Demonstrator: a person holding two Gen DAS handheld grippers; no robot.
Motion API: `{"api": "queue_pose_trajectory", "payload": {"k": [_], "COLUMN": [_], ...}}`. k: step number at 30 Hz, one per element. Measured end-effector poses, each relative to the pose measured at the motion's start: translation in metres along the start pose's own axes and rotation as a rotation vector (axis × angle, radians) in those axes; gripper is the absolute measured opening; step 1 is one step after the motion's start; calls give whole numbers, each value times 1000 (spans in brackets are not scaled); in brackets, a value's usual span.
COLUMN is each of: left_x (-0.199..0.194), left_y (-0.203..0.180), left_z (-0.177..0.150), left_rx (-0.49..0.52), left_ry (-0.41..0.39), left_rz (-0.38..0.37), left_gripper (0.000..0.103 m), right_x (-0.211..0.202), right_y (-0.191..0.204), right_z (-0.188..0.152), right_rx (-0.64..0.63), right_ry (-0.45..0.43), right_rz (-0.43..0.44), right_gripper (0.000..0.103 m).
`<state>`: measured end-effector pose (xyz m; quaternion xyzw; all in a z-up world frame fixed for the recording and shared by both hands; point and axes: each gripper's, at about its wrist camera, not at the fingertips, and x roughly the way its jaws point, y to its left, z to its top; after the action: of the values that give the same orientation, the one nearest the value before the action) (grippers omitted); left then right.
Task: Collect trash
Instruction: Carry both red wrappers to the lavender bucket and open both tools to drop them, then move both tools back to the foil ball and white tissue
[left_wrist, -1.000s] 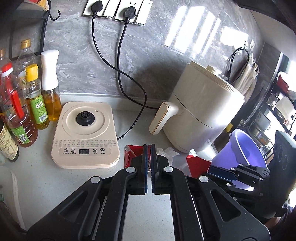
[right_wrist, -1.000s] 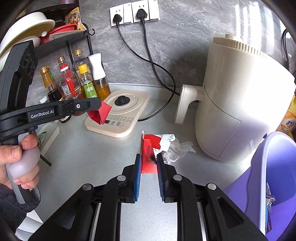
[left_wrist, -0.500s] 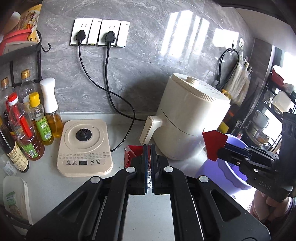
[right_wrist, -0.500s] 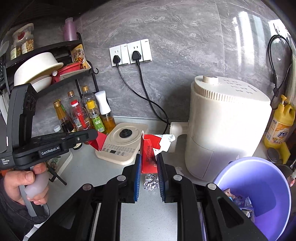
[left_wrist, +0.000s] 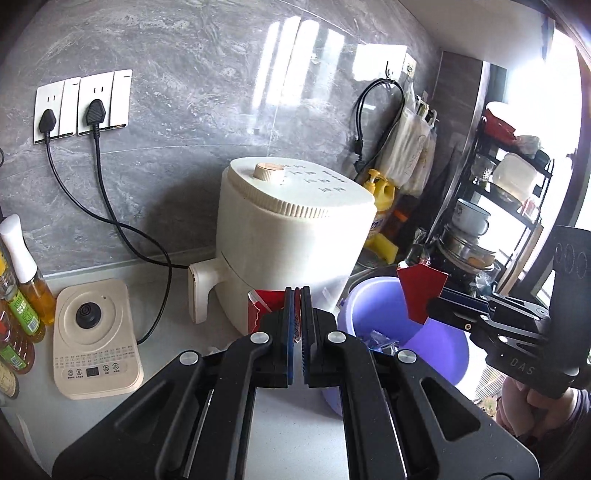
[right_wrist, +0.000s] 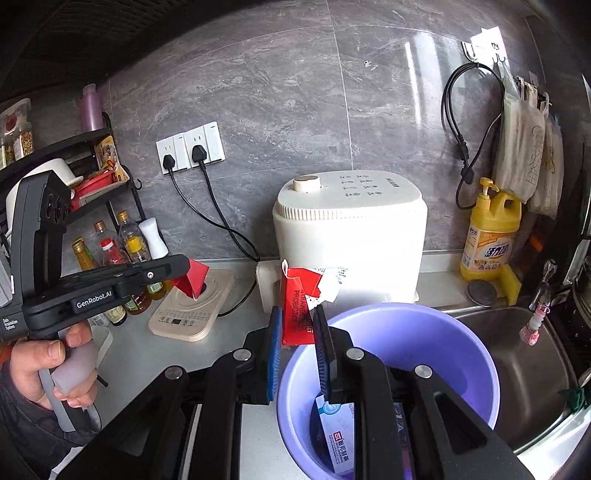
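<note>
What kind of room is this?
Most likely a home kitchen: a cream air fryer stands on the grey countertop, a stainless steel sink sits beside it, and bottles of oil and sauce line the wall.

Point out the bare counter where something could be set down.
Bare counter lies in front of the kettle base, left of the purple bucket. Crowded: the bottles at the far left, and the stretch between air fryer and sink.

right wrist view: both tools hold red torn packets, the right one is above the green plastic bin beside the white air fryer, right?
Not quite: the round plastic bin is purple, not green, as the right wrist view shows. The rest stands: the right tool holds a red torn packet above it, beside the white air fryer, and the left tool holds another red packet.
</note>
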<state>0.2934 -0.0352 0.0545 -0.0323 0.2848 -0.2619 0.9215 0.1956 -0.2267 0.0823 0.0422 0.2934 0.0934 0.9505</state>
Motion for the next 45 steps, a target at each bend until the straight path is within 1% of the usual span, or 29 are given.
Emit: {"api": "queue_pose_trajectory", "payload": {"k": [8, 11, 12, 13, 14, 18, 21, 27, 29, 31, 33, 35, 36, 37, 38, 39, 40, 41, 42, 43, 44, 45], "left_x": [27, 36, 39, 42, 45, 54, 61, 85, 93, 102, 111, 117, 120, 122, 122, 120, 115, 110, 108, 106, 105, 103], "left_y": [-38, -52, -57, -61, -66, -80, -93, -119, -128, -135, -137, -138, -139, -140, -142, -142, -142, -142, -142, -141, -139, -136], "left_z": [6, 6, 6, 6, 6, 5, 5, 10, 11, 12, 13, 14, 14, 13, 13, 13, 13, 14, 14, 14, 13, 12], "left_rx": [40, 57, 63, 68, 72, 79, 99, 133, 157, 171, 166, 155, 156, 163, 169, 172, 172, 175, 181, 186, 190, 190], "left_ry": [23, 31, 34, 38, 41, 52, 66, 109, 129, 143, 158, 168, 175, 180, 181, 170, 146, 126, 122, 122, 119, 115], "left_rz": [-83, -112, -119, -125, -132, -172, -201, -227, -227, -206, -181, -180, -179, -176, -168, -157, -150, -148, -135, -110, -85, -72], "left_gripper": [4, 4, 4, 4, 4, 4, 4, 4, 4, 4, 4, 4, 9, 15, 41, 74, 82, 83, 84, 85, 87, 87], "right_x": [-29, -36, -39, -46, -52, -70, -80, -100, -103, -106, -109, -109, -109, -108, -107, -105, -104, -103, -102, -101, -100, -98], "right_y": [-42, -56, -61, -66, -72, -94, -109, -126, -131, -135, -139, -143, -144, -145, -146, -146, -147, -147, -146, -145, -144, -143], "right_z": [-13, -22, -25, -30, -34, -47, -54, -63, -67, -70, -75, -80, -82, -84, -85, -87, -88, -88, -88, -87, -87, -87], "right_rx": [76, 99, 106, 117, 127, 169, 201, 243, 263, 281, 295, 317, 326, 331, 333, 338, 343, 347, 347, 346, 345, 345], "right_ry": [-10, -3, 1, -9, -26, -22, -21, -44, -49, -52, -55, -54, -53, -51, -48, -47, -46, -48, -51, -54, -57, -59], "right_rz": [-97, -118, -129, -148, -167, -217, -240, -260, -266, -269, -273, -275, -273, -270, -268, -266, -264, -265, -269, -278, -289, -293], "right_gripper": [18, 20, 34, 45, 53, 53, 53, 54, 54, 54, 54, 54, 54, 54, 55, 58, 60, 64, 68, 71, 77, 81]}}
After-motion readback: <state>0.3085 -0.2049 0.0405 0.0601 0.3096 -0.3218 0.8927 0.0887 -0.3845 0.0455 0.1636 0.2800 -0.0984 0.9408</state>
